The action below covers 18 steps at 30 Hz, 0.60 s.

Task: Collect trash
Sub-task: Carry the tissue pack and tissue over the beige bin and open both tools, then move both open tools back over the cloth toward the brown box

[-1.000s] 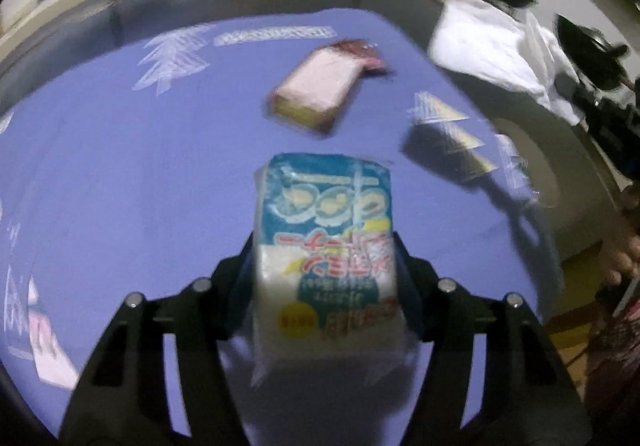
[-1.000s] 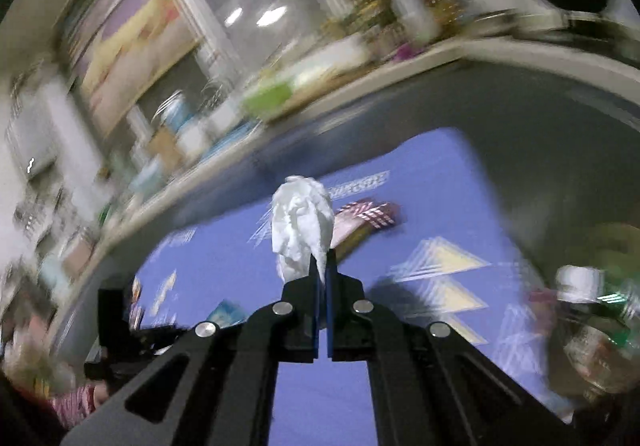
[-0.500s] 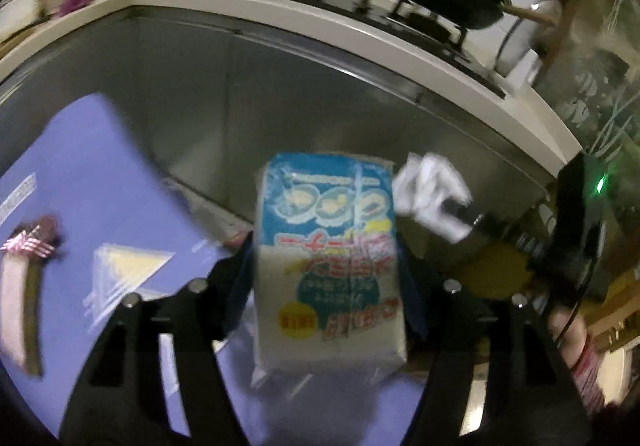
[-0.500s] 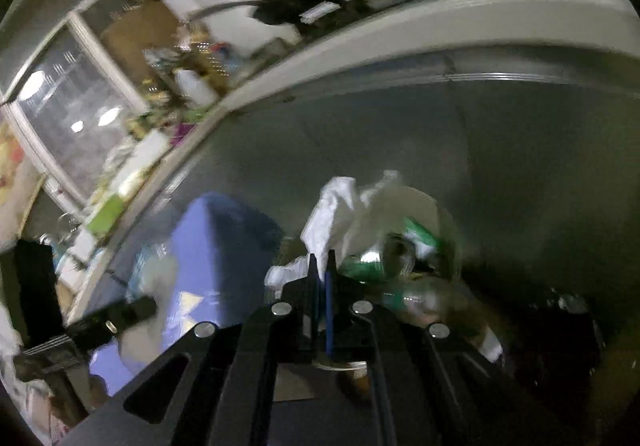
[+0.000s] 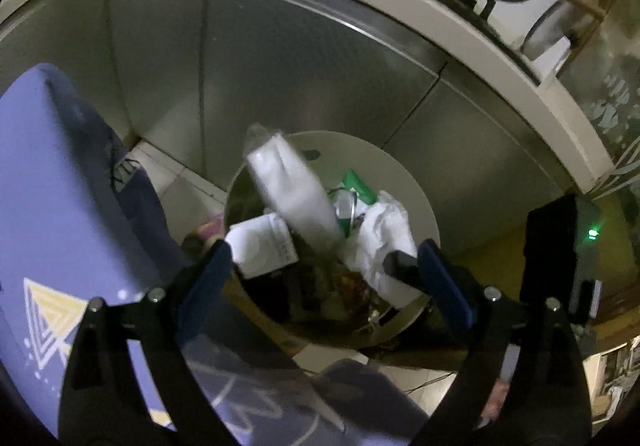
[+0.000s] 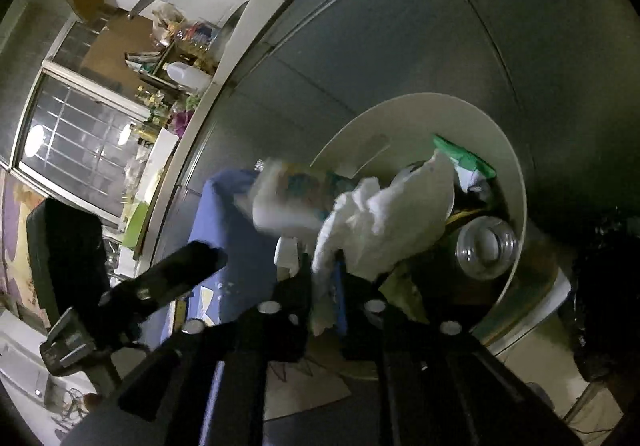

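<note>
My left gripper (image 5: pixel 322 268) hangs over a round cream trash bin (image 5: pixel 420 206), its jaws opening wide with nothing between them. The white tissue pack (image 5: pixel 288 190) is blurred in the air just above the bin, free of the blue pads (image 5: pixel 208 266). In the right wrist view the same pack (image 6: pixel 296 198) shows beside the left gripper (image 6: pixel 172 274). My right gripper (image 6: pixel 326 282) is at the bin's rim (image 6: pixel 516 174) with its jaws opening. A crumpled white tissue (image 6: pixel 384 218) still lies loosely between them.
The bin holds a clear bottle (image 6: pixel 486 246), a green wrapper (image 5: pixel 358 186) and a white carton (image 5: pixel 260 242). A table with a purple cloth (image 5: pixel 48 206) stands left of the bin. Steel cabinet fronts (image 5: pixel 280 66) rise behind it under a counter with pans.
Both grippers swung from over the purple table to above the bin. The left jaws spread and the tissue pack dropped out. The right jaws, shut on the tissue before, have parted.
</note>
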Each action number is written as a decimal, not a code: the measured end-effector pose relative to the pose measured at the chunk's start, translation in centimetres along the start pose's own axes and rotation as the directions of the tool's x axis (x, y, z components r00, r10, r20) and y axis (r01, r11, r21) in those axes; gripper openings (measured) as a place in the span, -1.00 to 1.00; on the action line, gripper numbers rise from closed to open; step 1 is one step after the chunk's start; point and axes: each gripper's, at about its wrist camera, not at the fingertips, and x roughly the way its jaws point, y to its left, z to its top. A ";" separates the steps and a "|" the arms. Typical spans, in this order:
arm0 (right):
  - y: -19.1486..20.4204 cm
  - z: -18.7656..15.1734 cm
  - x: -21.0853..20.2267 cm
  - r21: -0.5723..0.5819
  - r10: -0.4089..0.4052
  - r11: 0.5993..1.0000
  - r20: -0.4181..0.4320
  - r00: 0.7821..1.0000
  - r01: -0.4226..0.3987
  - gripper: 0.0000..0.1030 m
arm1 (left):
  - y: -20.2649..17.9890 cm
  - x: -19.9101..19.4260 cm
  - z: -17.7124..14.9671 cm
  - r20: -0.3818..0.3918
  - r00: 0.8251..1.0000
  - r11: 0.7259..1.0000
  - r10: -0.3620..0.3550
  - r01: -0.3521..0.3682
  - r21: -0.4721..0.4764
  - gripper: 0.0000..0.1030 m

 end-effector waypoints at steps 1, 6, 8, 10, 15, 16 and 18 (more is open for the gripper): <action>0.0 -0.1 -0.1 0.012 0.011 1.000 0.005 1.000 -0.011 -0.07 | 0.3 -0.7 -0.3 0.011 1.000 1.000 -0.004 0.004 -0.008 0.75; 0.7 -0.7 -2.0 0.015 0.042 0.999 0.056 0.998 -0.043 0.57 | 1.2 -3.4 -1.6 0.054 0.998 1.000 0.012 -0.011 -0.025 0.75; 1.5 -1.0 -3.3 0.000 0.040 0.999 0.092 0.995 -0.041 0.57 | 1.4 -4.6 -2.3 0.071 0.997 0.999 0.028 -0.026 -0.024 0.75; 2.0 -1.0 -4.3 -0.015 0.010 1.000 0.123 0.992 -0.008 0.57 | 1.6 -6.2 -3.1 0.095 0.994 0.999 0.045 -0.043 -0.022 0.75; 4.6 1.4 -4.0 -0.083 -0.066 0.994 0.120 0.991 0.076 0.11 | 2.3 -9.3 -5.0 0.136 0.988 0.997 0.070 -0.064 -0.047 0.75; 5.5 2.1 -3.3 -0.115 -0.081 0.989 0.114 0.990 0.094 0.04 | 2.6 -9.8 -5.5 0.137 0.988 0.997 0.067 -0.059 -0.059 0.75; 8.5 3.8 -0.9 -0.223 -0.133 0.963 0.097 0.986 0.152 -0.15 | 2.9 -10.4 -6.1 0.133 0.989 0.996 0.066 -0.057 -0.072 0.75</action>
